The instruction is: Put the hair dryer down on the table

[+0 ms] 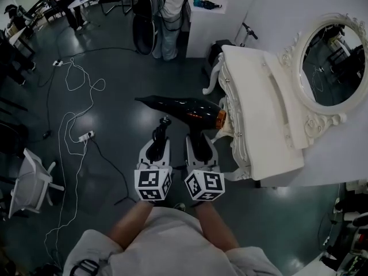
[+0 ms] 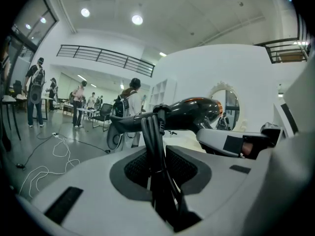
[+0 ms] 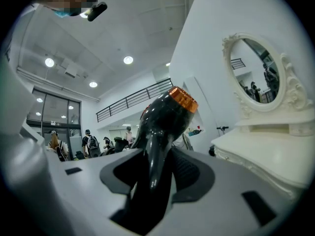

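Right gripper (image 3: pixel 157 181): jaws set fairly wide and clamped on the handle (image 3: pixel 155 167) of the black hair dryer (image 1: pixel 181 105). The handle stands upright between the two pads, filling the gap, and the dryer body sits above the fingertips.

Left gripper (image 2: pixel 157 168): jaws narrow, closed on the bundled black cord (image 2: pixel 153 144). The bundle runs up between the pads to the dryer.

Position of the dryer: held in the air over the dark floor (image 1: pixel 109 96), roughly level. Its end with the orange ring (image 1: pixel 220 118) points toward the white table (image 1: pixel 259 114), and the narrow nozzle end points away, to the left in the head view. The ringed end is just beside the table's near edge; contact cannot be confirmed. The dryer is not resting on the table top.

Both grippers are side by side, close together, in front of the person. An oval mirror (image 1: pixel 330 62) stands at the table's far side, well apart from the dryer
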Motion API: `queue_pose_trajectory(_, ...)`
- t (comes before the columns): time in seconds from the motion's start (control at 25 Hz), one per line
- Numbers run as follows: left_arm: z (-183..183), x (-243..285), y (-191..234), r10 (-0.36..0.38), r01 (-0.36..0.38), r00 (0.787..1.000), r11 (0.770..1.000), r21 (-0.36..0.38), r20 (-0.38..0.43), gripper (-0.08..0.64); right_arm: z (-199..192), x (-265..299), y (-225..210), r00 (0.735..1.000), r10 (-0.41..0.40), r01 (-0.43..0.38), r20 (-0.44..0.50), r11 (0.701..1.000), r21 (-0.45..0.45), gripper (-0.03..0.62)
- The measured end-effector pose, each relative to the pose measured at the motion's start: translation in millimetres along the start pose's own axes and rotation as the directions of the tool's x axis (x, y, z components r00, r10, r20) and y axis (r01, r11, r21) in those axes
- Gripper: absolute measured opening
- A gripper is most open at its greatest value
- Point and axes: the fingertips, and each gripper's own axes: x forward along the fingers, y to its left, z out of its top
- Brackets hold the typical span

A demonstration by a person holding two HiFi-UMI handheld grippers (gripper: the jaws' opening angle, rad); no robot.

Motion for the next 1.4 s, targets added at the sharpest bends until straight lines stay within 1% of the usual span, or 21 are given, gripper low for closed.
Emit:
queue_pose_trajectory(0.4, 21.9, 56.5, 56.0, 0.016, -0.017, 1.0, 0.999, -0.037, -0.014, 0.084, 0.7, 81.7, 11.0, 1.0, 0.009, -0.009, -0.027, 1.0, -0.005, 0.186)
queue_pose_trajectory(0.88, 45.9, 117.6, 122.6, -0.022, 0.02, 0.999, 0.999, -0.03, -0.04, 0.083, -8.0, 173.1, 28.9, 0.999, -0.025, 0.025, -0.046, 1.0, 0.004, 0.186)
queue_pose_trajectory(1.12, 58.4, 137.7, 145.7, -0.061, 0.06, 0.997, 0.998, -0.026, -0.035, 0.083, -7.1, 202.0, 37.5, 0.998, -0.058, 0.058, -0.031, 0.998, -0.003, 0.186)
queue_pose_trajectory(1.4, 62.5, 146.4, 161.4, -0.081, 0.079, 0.996, 0.995, -0.061, -0.032, 0.084, -7.7, 219.5, 39.1, 0.995, -0.09, 0.089, -0.036, 0.996, -0.014, 0.186)
